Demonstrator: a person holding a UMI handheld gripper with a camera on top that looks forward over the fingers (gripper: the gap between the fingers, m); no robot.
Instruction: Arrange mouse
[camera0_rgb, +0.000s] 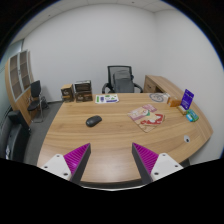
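A dark computer mouse (93, 121) lies on the wooden desk (110, 140), left of the middle and well beyond my fingers. My gripper (112, 160) is held over the desk's near edge, open and empty, with its purple pads (77, 157) wide apart. Nothing stands between the fingers.
A magazine or book (148, 117) lies right of the middle. A purple sign (187, 98) and a teal item (191, 116) are at the right end. Boxes (75, 92) and papers (107, 98) sit at the far edge. A black office chair (121, 79) stands behind the desk.
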